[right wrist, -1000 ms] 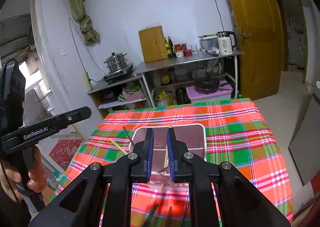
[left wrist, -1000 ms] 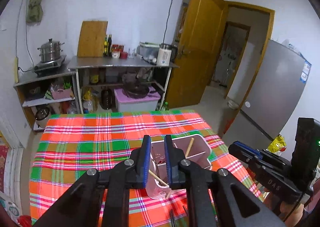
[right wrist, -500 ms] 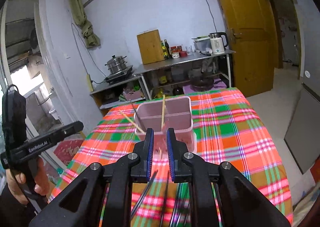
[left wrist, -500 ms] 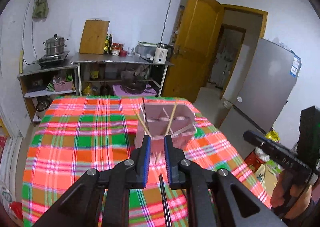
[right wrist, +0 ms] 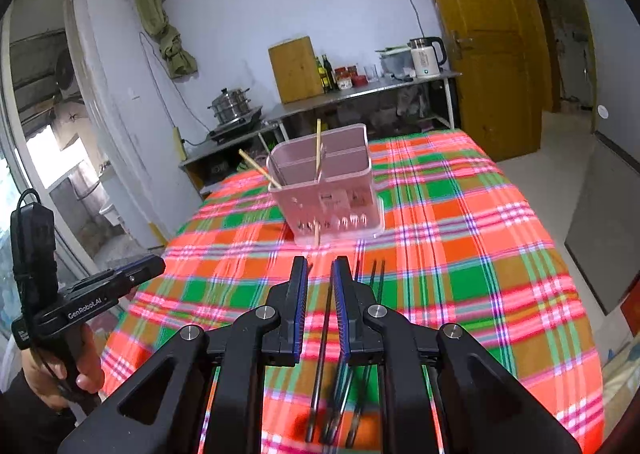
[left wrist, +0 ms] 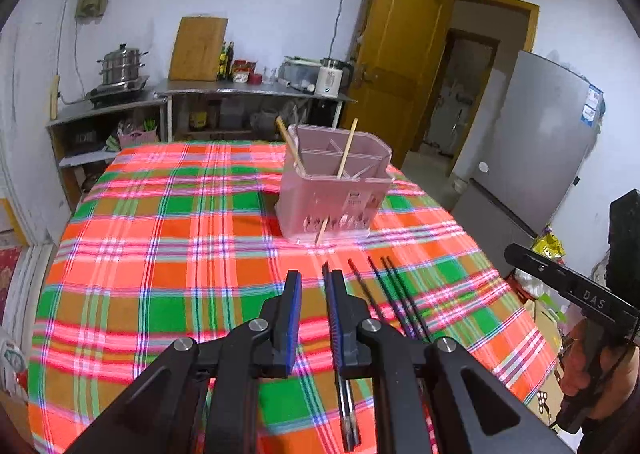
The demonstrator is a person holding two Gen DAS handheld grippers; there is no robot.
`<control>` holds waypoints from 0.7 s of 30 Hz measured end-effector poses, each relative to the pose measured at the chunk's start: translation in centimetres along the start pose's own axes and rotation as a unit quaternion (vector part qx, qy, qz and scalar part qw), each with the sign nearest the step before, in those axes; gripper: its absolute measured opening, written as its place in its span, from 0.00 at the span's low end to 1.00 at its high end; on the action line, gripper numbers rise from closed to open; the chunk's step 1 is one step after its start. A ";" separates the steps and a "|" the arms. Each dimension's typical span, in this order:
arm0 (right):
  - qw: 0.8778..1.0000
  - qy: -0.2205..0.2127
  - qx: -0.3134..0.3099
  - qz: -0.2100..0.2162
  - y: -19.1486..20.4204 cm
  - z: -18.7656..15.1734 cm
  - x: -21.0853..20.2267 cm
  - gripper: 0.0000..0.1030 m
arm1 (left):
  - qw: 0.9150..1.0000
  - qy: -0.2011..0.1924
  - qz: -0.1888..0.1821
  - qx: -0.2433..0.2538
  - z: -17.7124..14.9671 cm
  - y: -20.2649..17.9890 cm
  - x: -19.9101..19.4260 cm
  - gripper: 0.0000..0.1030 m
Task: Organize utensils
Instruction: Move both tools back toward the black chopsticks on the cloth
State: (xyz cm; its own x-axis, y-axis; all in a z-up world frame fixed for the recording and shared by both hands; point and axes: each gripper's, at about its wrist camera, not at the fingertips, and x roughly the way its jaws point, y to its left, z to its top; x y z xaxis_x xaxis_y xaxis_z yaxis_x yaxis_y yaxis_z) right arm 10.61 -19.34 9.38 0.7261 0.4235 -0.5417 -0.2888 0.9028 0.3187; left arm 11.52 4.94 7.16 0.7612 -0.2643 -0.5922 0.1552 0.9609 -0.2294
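Black chopsticks (right wrist: 320, 358) run partly hidden under right gripper (right wrist: 320, 274).

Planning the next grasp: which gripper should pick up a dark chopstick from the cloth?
Probably right. The right gripper is open with a dark chopstick lying between its jaws; the left gripper sits beside the chopsticks.
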 end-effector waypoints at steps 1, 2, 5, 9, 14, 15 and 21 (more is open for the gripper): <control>1.000 0.004 0.001 0.000 0.0 -0.3 0.1 0.13 | 1.000 0.004 -0.001 -0.001 -0.5 0.1 0.1 0.13; 1.000 0.008 0.001 0.000 0.0 -0.7 0.2 0.13 | 1.000 0.008 -0.005 -0.004 -0.8 0.2 0.1 0.13; 1.000 0.023 0.002 0.002 0.1 -1.6 0.7 0.13 | 1.000 0.021 -0.007 -0.005 -1.9 0.2 0.5 0.14; 0.999 0.038 0.003 0.005 0.0 -2.8 1.2 0.13 | 0.999 0.035 -0.015 -0.006 -2.7 0.0 1.0 0.15; 0.999 0.049 0.006 0.004 -0.3 -3.3 1.8 0.13 | 0.999 0.046 -0.020 -0.008 -3.2 0.0 1.6 0.15; 0.999 0.050 0.007 0.003 -0.4 -3.4 1.9 0.13 | 0.999 0.048 -0.020 -0.008 -3.3 -0.1 1.8 0.15; 0.998 0.062 0.015 -0.005 -1.0 -3.8 2.7 0.13 | 0.997 0.070 -0.020 -0.003 -3.8 -0.4 3.8 0.34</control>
State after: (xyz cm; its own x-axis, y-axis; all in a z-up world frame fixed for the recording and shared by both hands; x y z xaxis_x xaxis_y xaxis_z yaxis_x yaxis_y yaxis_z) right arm 10.49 -18.85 4.65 0.6460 0.4224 -0.6359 -0.2616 0.9050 0.3354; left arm 11.94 3.29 2.10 0.6591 -0.3111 -0.6847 0.1794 0.9492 -0.2586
